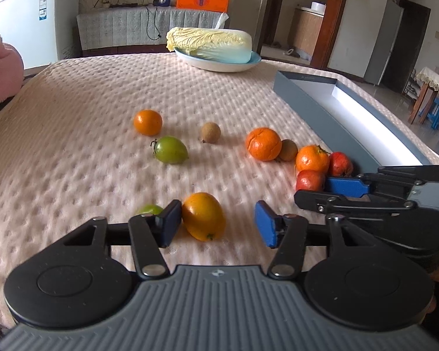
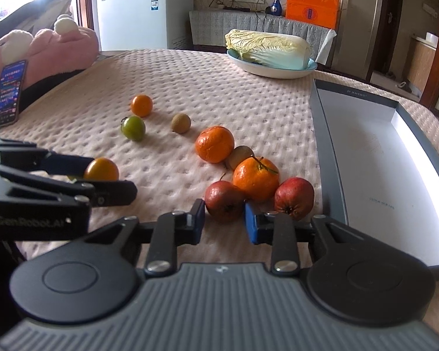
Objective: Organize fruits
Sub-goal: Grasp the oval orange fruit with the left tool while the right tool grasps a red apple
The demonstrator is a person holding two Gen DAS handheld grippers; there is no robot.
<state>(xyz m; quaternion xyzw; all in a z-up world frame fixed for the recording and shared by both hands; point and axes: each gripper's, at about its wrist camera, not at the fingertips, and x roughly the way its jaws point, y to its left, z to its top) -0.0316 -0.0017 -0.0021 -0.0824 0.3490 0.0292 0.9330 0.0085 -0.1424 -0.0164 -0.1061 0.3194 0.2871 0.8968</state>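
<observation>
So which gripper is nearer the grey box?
Right. The right gripper sits by the red fruits just beside the grey box; the left gripper is farther off, around the yellow tomato.

left wrist: low, close, angled down over table point(image 1: 73, 102) | right wrist: same | shared: scattered fruit, box point(image 2: 325, 134)

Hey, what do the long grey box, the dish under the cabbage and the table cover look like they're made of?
Grey box: likely cardboard, matte grey outside, plain white inside, with thin straight walls and small printed text.
Dish: probably glazed ceramic, possibly melamine; glossy white with a pale blue rim.
Table cover: soft pinkish fabric, seemingly quilted or waffle-knit, with a regular dimpled texture and no shine.
</observation>
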